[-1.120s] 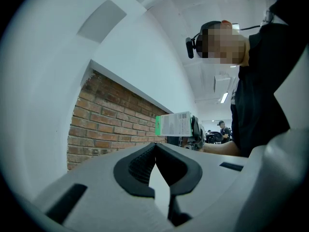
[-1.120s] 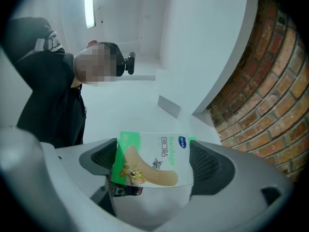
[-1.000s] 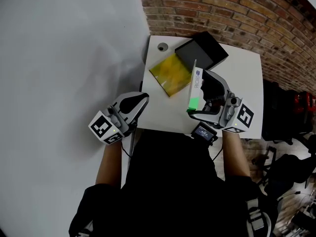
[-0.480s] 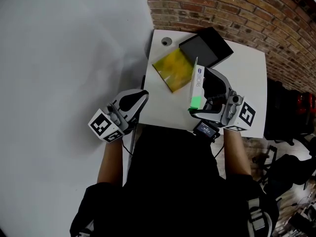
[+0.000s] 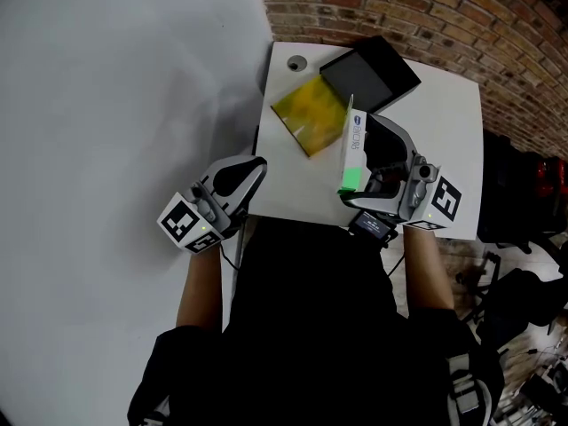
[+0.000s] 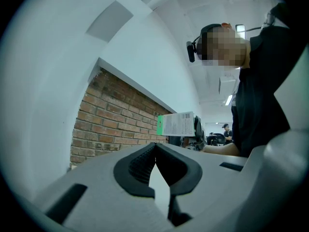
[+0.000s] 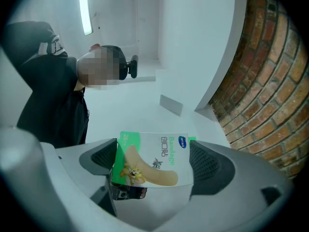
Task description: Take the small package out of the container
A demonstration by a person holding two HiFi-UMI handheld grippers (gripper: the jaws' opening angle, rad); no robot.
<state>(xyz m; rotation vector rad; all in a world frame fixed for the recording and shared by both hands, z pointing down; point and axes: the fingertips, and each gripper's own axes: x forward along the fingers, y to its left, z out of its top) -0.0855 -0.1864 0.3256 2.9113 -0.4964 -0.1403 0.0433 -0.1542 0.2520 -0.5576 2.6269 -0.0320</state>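
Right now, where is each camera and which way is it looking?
Head view: on the person's head, looking steeply down at the white table, arms and black shirt.
Left gripper view: on the left gripper, looking along its shut jaws toward the brick wall; black shirt at right.
Right gripper view: on the right gripper, looking along its jaws at the small package they clamp; black shirt behind.
Shared: all three show that package.

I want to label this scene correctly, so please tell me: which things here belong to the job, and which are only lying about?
Belong to the job:
- bandage box, held in the right hand-held gripper
- black container on the white table

Only lying about:
- yellow packet next to the container
- cable hole in the table
- left hand-held gripper, shut and empty
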